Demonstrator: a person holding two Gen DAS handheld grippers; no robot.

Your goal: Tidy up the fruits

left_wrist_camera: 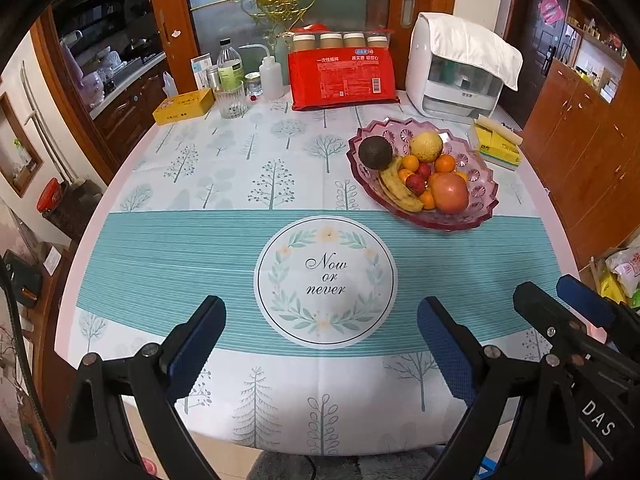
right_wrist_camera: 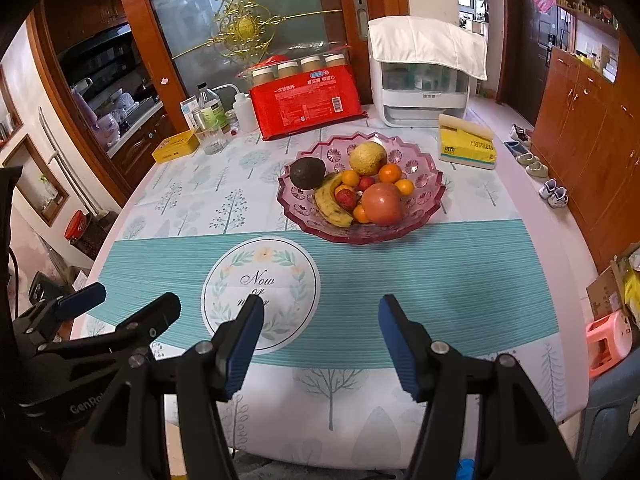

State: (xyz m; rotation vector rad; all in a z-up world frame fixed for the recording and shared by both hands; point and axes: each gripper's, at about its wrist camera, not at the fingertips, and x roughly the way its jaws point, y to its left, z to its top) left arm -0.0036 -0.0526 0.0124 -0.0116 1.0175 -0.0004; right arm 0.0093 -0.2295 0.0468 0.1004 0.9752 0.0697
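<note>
A pink glass fruit bowl (left_wrist_camera: pixel 486 196) (right_wrist_camera: pixel 430 192) stands on the table. It holds an avocado (left_wrist_camera: pixel 375 152) (right_wrist_camera: pixel 307 173), a banana (left_wrist_camera: pixel 396 192) (right_wrist_camera: pixel 330 206), a red apple (left_wrist_camera: pixel 450 192) (right_wrist_camera: pixel 382 203), a yellow-green round fruit (left_wrist_camera: pixel 426 146) (right_wrist_camera: pixel 368 158), small oranges (left_wrist_camera: pixel 445 163) (right_wrist_camera: pixel 390 173) and red lychees (left_wrist_camera: pixel 416 184) (right_wrist_camera: pixel 345 198). My left gripper (left_wrist_camera: pixel 320 340) is open and empty over the near table edge. My right gripper (right_wrist_camera: pixel 320 340) is open and empty, also near the front edge; it shows in the left wrist view (left_wrist_camera: pixel 560 300).
At the back stand a red cup package (left_wrist_camera: pixel 342 76) (right_wrist_camera: pixel 306 104), a white appliance (left_wrist_camera: pixel 456 72) (right_wrist_camera: pixel 424 80), bottles and a glass (left_wrist_camera: pixel 231 98) (right_wrist_camera: pixel 210 136), a yellow box (left_wrist_camera: pixel 184 106) (right_wrist_camera: pixel 176 146) and a yellow tissue pack (left_wrist_camera: pixel 498 146) (right_wrist_camera: pixel 466 146).
</note>
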